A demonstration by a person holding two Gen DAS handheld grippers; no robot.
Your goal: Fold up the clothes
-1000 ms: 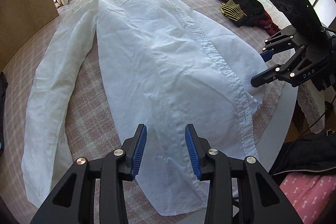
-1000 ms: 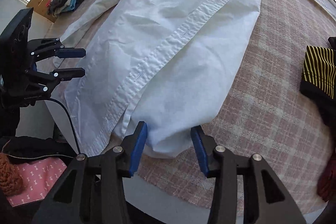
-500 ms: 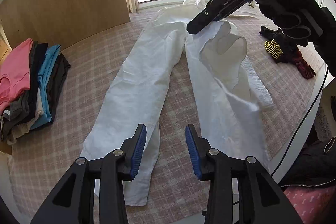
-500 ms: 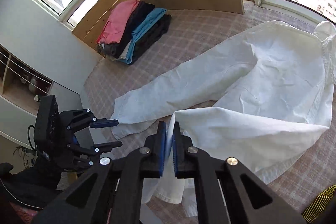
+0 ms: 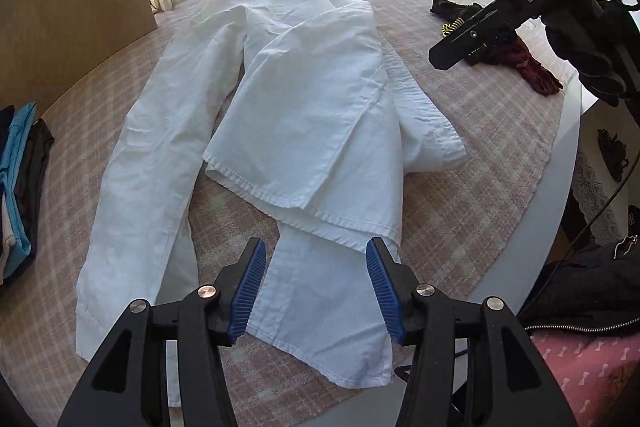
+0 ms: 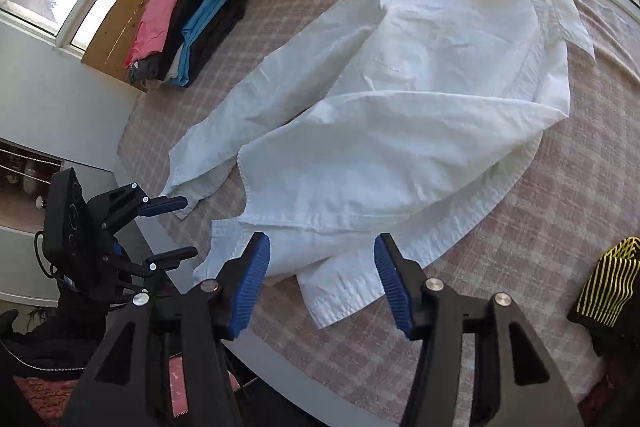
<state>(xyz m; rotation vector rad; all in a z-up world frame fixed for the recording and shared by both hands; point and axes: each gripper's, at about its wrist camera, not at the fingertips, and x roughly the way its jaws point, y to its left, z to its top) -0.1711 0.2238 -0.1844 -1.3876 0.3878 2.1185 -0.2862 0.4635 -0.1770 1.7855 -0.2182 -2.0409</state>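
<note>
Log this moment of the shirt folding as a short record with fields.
garment: white shirt, spread on the checked tablecloth
fold state: one front panel laid over the body; the sleeve on the other side lies stretched out flat
left tongs: jaws opening, nothing between them, above the shirt's hem
right tongs: jaws opening, no cloth gripped
folded stack: pink, black and blue clothes, near the wooden panel
unfolded pile: striped yellow-black and dark red items, beside the shirt
</note>
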